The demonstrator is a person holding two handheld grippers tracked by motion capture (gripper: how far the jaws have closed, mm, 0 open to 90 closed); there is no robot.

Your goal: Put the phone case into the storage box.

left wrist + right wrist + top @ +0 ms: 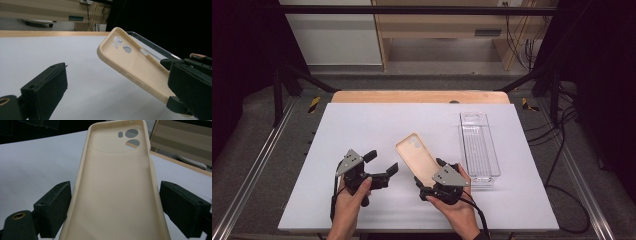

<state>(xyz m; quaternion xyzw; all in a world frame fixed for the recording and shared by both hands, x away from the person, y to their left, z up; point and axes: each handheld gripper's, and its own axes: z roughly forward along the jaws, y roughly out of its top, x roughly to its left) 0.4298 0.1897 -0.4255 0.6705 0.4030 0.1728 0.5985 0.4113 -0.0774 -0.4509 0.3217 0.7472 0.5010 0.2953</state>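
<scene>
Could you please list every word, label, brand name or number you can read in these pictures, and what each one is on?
None can be read: the beige phone case, the clear plastic box, the white table and both grippers carry no print.
A dark plate on the wooden shelf is too blurred to read.

The case (416,158) sits between the jaws of the right gripper (432,180), its far end over the board (362,125). The bin (479,150) stands just right of it. The left gripper (379,167) is left of the case, apart.
</scene>
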